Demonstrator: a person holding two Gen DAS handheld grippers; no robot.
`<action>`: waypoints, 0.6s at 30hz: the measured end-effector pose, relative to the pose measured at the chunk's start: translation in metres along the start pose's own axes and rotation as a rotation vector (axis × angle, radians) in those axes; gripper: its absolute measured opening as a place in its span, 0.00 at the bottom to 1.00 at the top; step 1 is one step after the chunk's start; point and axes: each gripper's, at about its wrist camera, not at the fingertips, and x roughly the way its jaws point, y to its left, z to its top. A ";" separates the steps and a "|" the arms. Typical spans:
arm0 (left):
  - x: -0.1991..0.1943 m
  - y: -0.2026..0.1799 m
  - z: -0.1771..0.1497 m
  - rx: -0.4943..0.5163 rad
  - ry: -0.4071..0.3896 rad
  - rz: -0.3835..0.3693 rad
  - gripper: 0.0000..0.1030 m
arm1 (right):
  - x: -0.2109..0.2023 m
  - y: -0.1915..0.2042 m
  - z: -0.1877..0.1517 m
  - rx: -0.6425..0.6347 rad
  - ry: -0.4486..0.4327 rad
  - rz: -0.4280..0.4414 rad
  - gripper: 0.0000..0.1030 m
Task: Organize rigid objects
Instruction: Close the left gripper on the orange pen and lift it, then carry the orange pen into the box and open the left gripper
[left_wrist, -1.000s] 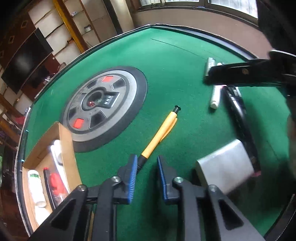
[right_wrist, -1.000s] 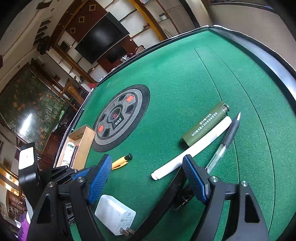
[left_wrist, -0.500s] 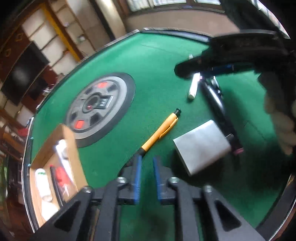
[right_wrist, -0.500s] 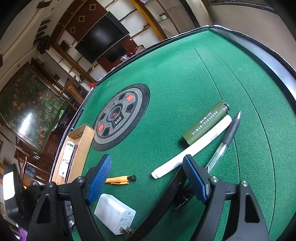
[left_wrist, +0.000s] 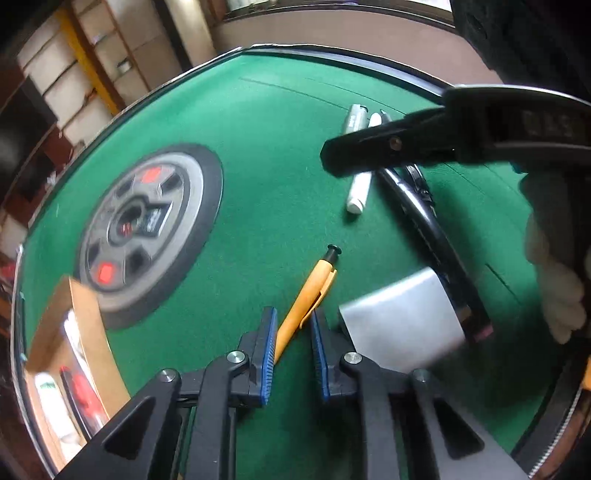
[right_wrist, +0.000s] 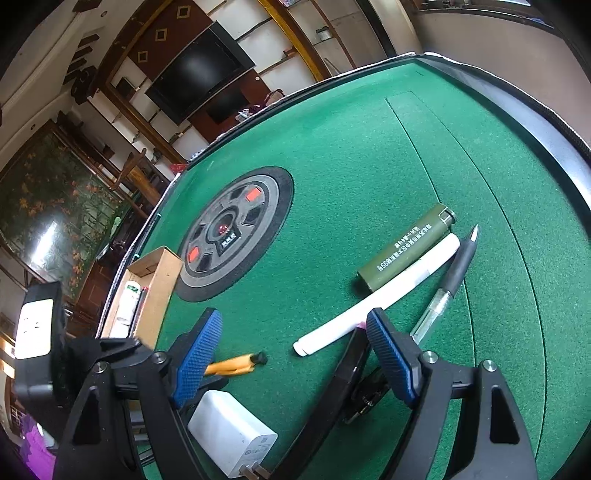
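An orange pen (left_wrist: 309, 291) lies on the green felt, its near end between the narrowly open blue pads of my left gripper (left_wrist: 292, 325); whether the pads touch it I cannot tell. It also shows in the right wrist view (right_wrist: 233, 365). My right gripper (right_wrist: 291, 332) is open wide and empty above a white charger (right_wrist: 232, 435), a white marker (right_wrist: 376, 299), an olive lighter (right_wrist: 404, 253), a clear-and-black pen (right_wrist: 450, 280) and a black strap-like object (right_wrist: 343, 373). The cardboard box (left_wrist: 83, 325) at the left holds several items.
A round grey-and-black hub (right_wrist: 236, 229) with red buttons sits in the middle of the table. The table's black rim (right_wrist: 535, 118) curves around the far and right sides. The box also shows in the right wrist view (right_wrist: 155, 291).
My left gripper has moved forward along the orange pen, so more of the pen lies between its pads. The pen has swung slightly on the felt. The right gripper has stayed still.
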 end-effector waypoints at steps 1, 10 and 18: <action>-0.003 0.000 -0.004 -0.013 0.005 -0.003 0.17 | 0.000 0.000 0.000 0.001 0.002 0.000 0.79; -0.025 -0.024 -0.056 -0.086 -0.047 0.069 0.19 | 0.006 -0.003 -0.003 0.008 0.040 0.013 0.79; -0.030 -0.021 -0.063 -0.201 -0.110 -0.012 0.08 | -0.006 0.002 -0.003 -0.044 -0.020 0.023 0.79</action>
